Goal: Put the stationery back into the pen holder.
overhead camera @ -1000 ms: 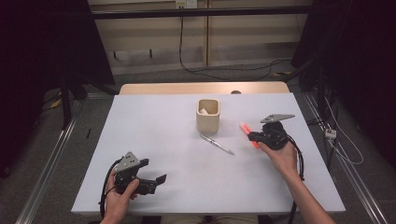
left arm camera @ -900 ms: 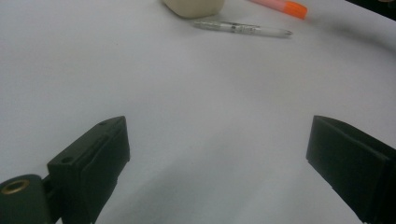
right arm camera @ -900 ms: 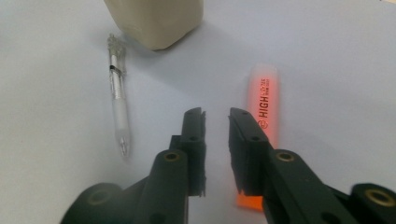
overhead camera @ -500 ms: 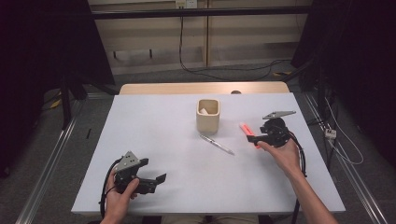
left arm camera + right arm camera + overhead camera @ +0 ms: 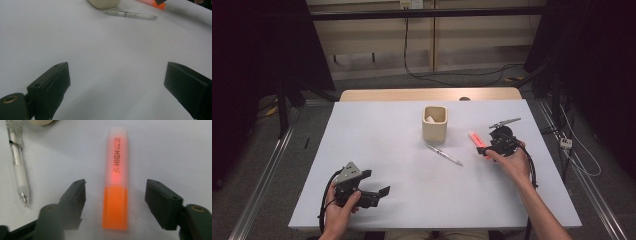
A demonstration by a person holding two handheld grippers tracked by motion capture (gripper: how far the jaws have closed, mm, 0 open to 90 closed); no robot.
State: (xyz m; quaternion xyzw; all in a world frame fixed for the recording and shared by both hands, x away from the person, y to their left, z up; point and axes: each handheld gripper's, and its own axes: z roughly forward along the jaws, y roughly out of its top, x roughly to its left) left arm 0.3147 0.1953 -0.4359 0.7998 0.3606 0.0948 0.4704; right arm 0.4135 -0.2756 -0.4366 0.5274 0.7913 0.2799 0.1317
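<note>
An orange highlighter (image 5: 116, 177) with a clear cap lies flat on the white table (image 5: 377, 150), right of centre (image 5: 477, 142). My right gripper (image 5: 116, 185) straddles its orange end. Both jaws stand apart from it, and they have just been closing with the highlighter between them. In the high view the right gripper (image 5: 486, 149) is held low over the table. A clear pen (image 5: 444, 154) lies to the left of it (image 5: 18, 165). My left gripper (image 5: 382, 192) rests near the front left, open and empty (image 5: 116, 72).
A cream square cup (image 5: 434, 125) stands behind the pen, mid-table; its base edge shows in the left gripper view (image 5: 103, 3). A wooden strip (image 5: 427, 94) borders the far edge. Cables trail from both grippers. Dark floor and rails surround the table.
The right hand has shifted only slightly beside the highlighter. The left hand and its gripper have kept still.
</note>
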